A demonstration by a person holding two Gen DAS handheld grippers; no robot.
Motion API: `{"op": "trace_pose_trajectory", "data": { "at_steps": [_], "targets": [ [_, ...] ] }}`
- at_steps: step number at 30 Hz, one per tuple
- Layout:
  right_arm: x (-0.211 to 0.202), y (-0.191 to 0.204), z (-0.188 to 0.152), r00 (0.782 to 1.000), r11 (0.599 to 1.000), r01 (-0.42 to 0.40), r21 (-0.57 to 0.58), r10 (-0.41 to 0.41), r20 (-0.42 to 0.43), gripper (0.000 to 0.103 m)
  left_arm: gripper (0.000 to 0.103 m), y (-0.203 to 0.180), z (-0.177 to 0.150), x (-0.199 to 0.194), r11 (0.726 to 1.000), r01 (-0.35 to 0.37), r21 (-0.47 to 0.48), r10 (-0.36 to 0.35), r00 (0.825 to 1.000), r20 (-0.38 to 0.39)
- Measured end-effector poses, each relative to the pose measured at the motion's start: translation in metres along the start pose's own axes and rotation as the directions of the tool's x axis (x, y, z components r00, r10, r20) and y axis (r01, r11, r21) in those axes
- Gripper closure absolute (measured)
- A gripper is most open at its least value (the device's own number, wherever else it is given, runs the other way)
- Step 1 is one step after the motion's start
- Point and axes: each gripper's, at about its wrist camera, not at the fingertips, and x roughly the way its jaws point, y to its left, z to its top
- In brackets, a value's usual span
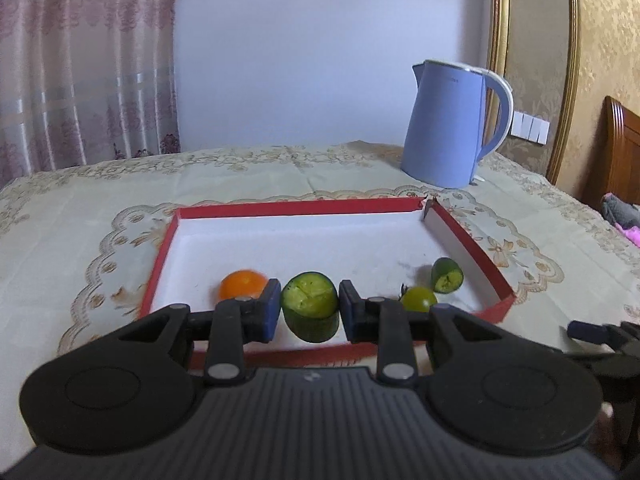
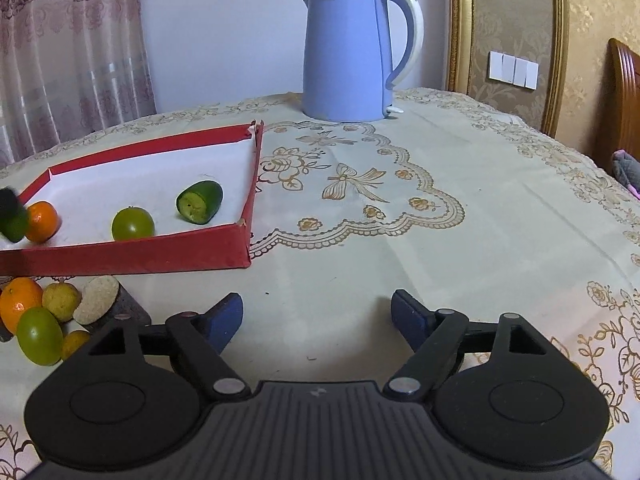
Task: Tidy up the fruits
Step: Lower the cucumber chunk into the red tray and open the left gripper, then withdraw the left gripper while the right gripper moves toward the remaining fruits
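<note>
- Holding a cucumber chunk (image 1: pixel 310 307) cut face up, your left gripper (image 1: pixel 309 307) has a blue pad on each of its sides, above the tray's (image 1: pixel 160 256) near red wall.
- Lying in the tray, left to right: orange (image 1: pixel 242 283), green fruit (image 1: pixel 419 299), cucumber end (image 1: pixel 447 275) close to the right wall.
- Outside the near wall sits a pile (image 2: pixel 40 320): orange, green and yellow fruit, a cork-like piece.
- Your right gripper (image 2: pixel 318 318) hangs with fingers spread wide, nothing between them, over bare tablecloth (image 2: pixel 480 220) right of the tray.
- Behind stands a blue kettle (image 2: pixel 344 52); its small lettering is unreadable.
</note>
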Motion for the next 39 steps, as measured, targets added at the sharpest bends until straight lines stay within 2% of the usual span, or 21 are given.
{"op": "trace_pose_trajectory", "data": {
  "at_steps": [8, 17, 18, 20, 21, 22, 23, 24, 28, 31, 35, 39],
  "targets": [
    [0.001, 0.000, 0.001, 1.000, 1.000, 0.002, -0.005, -0.002, -0.002, 0.021, 0.075, -0.007, 0.000, 0.041, 0.999, -0.024, 0.032, 0.026, 0.998, -0.058],
    [0.001, 0.001, 0.001, 1.000, 1.000, 0.002, -0.006, -0.002, -0.003, 0.020, 0.073, -0.008, -0.005, 0.061, 0.998, -0.046, 0.039, 0.049, 0.995, -0.083],
    [0.001, 0.001, 0.001, 1.000, 1.000, 0.002, -0.006, -0.002, -0.003, 0.020, 0.069, -0.008, -0.005, 0.061, 0.998, -0.052, 0.041, 0.055, 0.995, -0.079],
    [0.001, 0.001, 0.001, 1.000, 1.000, 0.002, -0.006, -0.002, -0.003, 0.020, 0.053, -0.007, -0.006, 0.059, 0.998, -0.046, 0.042, 0.049, 0.996, -0.069],
    [0.001, 0.001, 0.001, 1.000, 1.000, 0.002, -0.006, -0.002, -0.003, 0.020, 0.050, -0.008, -0.006, 0.056, 0.998, -0.047, 0.042, 0.050, 0.997, -0.063],
    [0.001, 0.001, 0.001, 1.000, 1.000, 0.002, -0.006, -0.002, -0.003, 0.019, 0.041, -0.009, -0.006, 0.054, 0.998, -0.052, 0.047, 0.055, 0.997, -0.057],
    [0.001, 0.001, 0.001, 1.000, 1.000, 0.002, -0.007, -0.002, -0.003, 0.019, 0.027, -0.010, -0.006, 0.050, 0.996, -0.066, 0.059, 0.068, 0.997, -0.046],
    [0.001, 0.001, 0.001, 1.000, 1.000, 0.002, -0.006, -0.002, -0.003, 0.019, 0.022, -0.012, -0.006, 0.045, 0.994, -0.084, 0.068, 0.086, 0.996, -0.029],
    [0.002, 0.002, 0.000, 1.000, 1.000, 0.001, -0.008, -0.001, -0.004, 0.018, 0.020, -0.013, -0.008, 0.019, 0.985, -0.140, 0.104, 0.137, 0.990, 0.040],
    [0.002, 0.003, 0.000, 1.000, 1.000, -0.003, -0.008, 0.003, -0.005, 0.017, 0.016, 0.001, -0.012, -0.005, 0.990, -0.135, 0.042, 0.133, 0.989, 0.062],
    [0.002, 0.002, 0.000, 1.000, 1.000, -0.004, -0.011, 0.004, -0.006, 0.017, 0.010, 0.024, -0.032, -0.037, 0.985, -0.171, -0.039, 0.173, 0.982, 0.074],
    [0.002, 0.002, 0.000, 1.000, 1.000, -0.004, -0.013, 0.004, -0.006, 0.016, 0.010, 0.041, -0.054, -0.057, 0.987, -0.138, -0.088, 0.142, 0.989, 0.042]
  ]
}}
